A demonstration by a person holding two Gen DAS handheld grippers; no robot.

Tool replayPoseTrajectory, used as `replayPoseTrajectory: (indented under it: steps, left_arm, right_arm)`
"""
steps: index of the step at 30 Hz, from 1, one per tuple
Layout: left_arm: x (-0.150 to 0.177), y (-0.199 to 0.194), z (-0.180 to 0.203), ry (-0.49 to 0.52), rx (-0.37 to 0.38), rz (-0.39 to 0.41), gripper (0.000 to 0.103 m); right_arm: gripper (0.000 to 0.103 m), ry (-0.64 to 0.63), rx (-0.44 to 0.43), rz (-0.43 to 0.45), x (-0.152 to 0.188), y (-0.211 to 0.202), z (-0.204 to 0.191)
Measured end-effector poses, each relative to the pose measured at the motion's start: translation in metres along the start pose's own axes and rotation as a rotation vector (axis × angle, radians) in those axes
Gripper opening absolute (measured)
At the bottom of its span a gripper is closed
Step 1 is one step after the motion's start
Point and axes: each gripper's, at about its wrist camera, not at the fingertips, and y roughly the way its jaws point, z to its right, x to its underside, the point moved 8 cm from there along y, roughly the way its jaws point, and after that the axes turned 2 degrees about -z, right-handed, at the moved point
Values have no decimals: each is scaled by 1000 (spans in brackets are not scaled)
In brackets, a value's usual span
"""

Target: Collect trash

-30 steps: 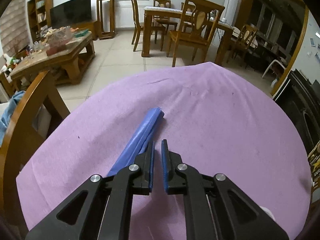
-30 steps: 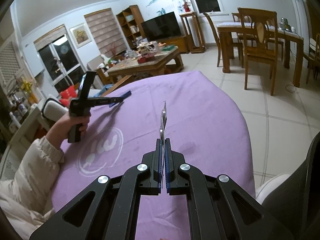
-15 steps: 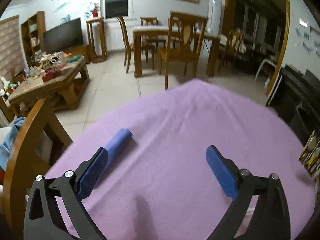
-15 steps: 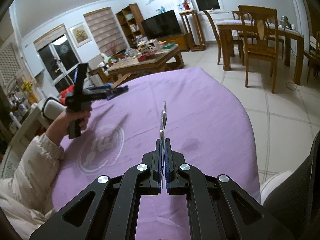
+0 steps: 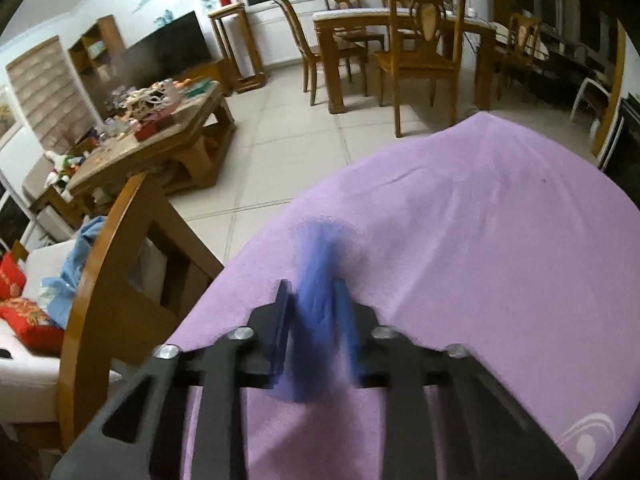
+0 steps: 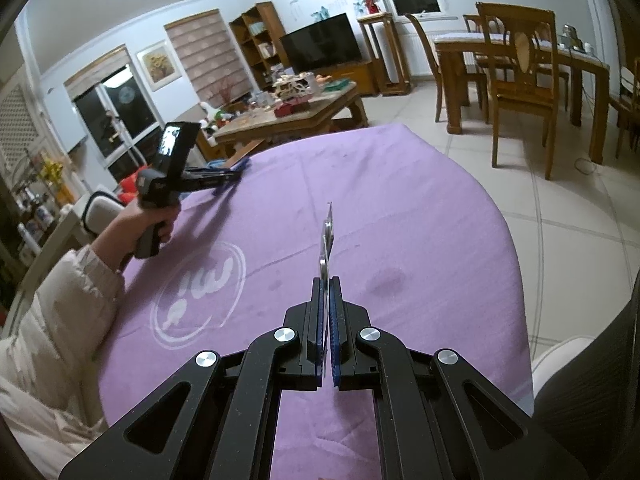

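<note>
A blue wrapper (image 5: 318,280) lies on the purple tablecloth (image 5: 480,240) near the table's left edge, blurred by motion. My left gripper (image 5: 314,296) has its jaws close around the wrapper, one on each side. In the right wrist view the left gripper (image 6: 236,174) is at the table's far left edge with the blue wrapper (image 6: 243,165) at its tips. My right gripper (image 6: 329,284) is shut on a thin silvery wrapper (image 6: 327,236) that sticks up edge-on above the cloth.
A wooden chair back (image 5: 120,264) stands just off the table's left edge. A cluttered coffee table (image 5: 160,136) and a dining table with chairs (image 5: 404,40) stand beyond. A white logo (image 6: 200,292) is printed on the cloth. A grey chair (image 6: 588,408) is at the right.
My left gripper opened wide, swung left toward the table edge, and has now closed around the blue wrapper. My right gripper stayed still, holding the silvery wrapper.
</note>
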Motion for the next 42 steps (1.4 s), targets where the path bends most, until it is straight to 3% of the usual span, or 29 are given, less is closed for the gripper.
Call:
replayPoseTrajectory:
  steps: [2, 4, 6, 10, 13, 19, 25, 28, 35, 42]
  left_arm:
    - [4, -6, 4, -19, 32, 9, 14]
    - [10, -16, 19, -47, 120, 28, 14]
    - [10, -26, 32, -33, 135, 58, 14]
    - [4, -66, 82, -34, 280, 141, 14]
    - [-9, -101, 133, -1, 395, 200, 14]
    - [-28, -168, 272, 101, 663, 280, 14]
    - [-25, -195, 398, 182, 884, 246, 14]
    - [-21, -195, 462, 212, 1003, 179, 14]
    - [-3, -192, 557, 294, 1075, 115, 14]
    - [13, -184, 583, 346, 1048, 85, 15]
  right_arm:
    - [4, 1, -1, 6, 0, -1, 0]
    - [4, 3, -2, 16, -1, -3, 1]
    - [4, 14, -2, 37, -4, -10, 5]
    - [4, 59, 5, 100, -9, -33, 20]
    - [4, 102, 33, 156, -10, -59, 40]
    - [4, 214, 137, 276, 1, -125, 96]
    - [4, 328, 271, 363, 31, -187, 161]
    - [4, 381, 352, 402, 53, -215, 191]
    - [4, 464, 470, 429, 95, -242, 239]
    - [4, 519, 494, 421, 120, -239, 268]
